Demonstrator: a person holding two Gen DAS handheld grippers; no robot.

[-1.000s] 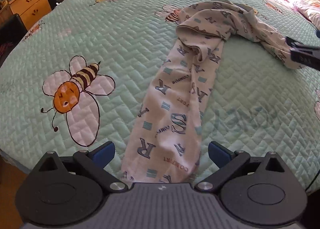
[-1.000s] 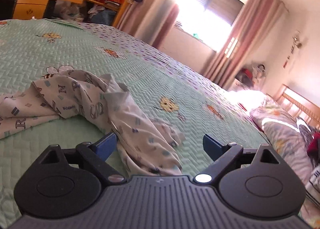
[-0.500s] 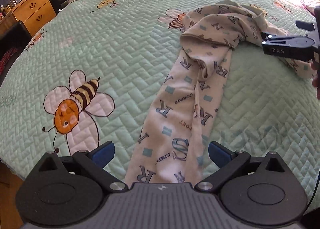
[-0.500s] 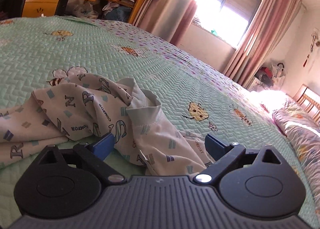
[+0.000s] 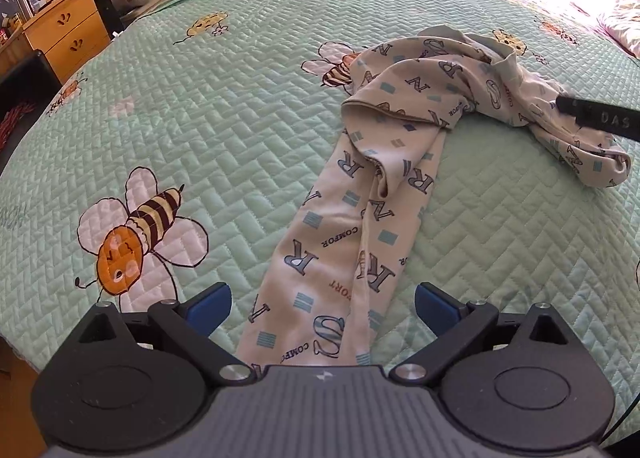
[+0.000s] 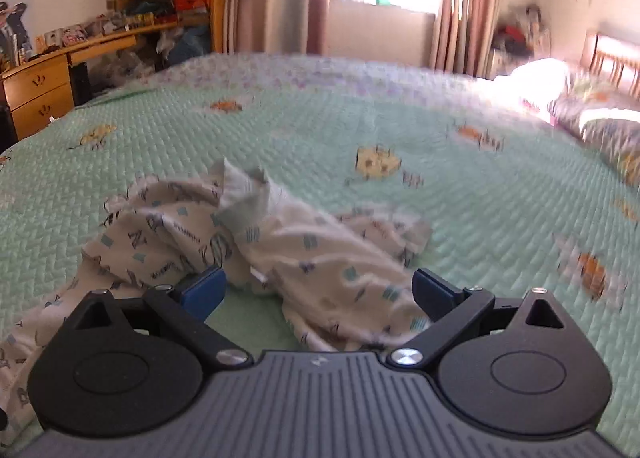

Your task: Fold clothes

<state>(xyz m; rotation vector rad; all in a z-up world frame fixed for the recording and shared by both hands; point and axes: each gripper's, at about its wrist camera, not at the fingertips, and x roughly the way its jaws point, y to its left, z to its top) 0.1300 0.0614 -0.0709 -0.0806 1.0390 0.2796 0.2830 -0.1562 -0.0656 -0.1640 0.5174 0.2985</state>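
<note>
Pre-grasp stage of the fold. The printed pants lie unfolded on the green quilted bedspread: one leg runs fairly straight toward my left gripper, the other lies crumpled off to the right, with the waist bunched at the far end. My left gripper hovers low with its jaws spread wide to either side of the straight leg's cuff end, gripping nothing. My right gripper likewise stands wide open over the crumpled leg, its blue pads flanking the cloth without pinching it; this view is blurred. As I judge it, the garment must be flattened before any fold, so the next move calls for lowering each gripper onto its leg end, closing on the fabric, and drawing the crumpled leg out straight beside the other.
</note>
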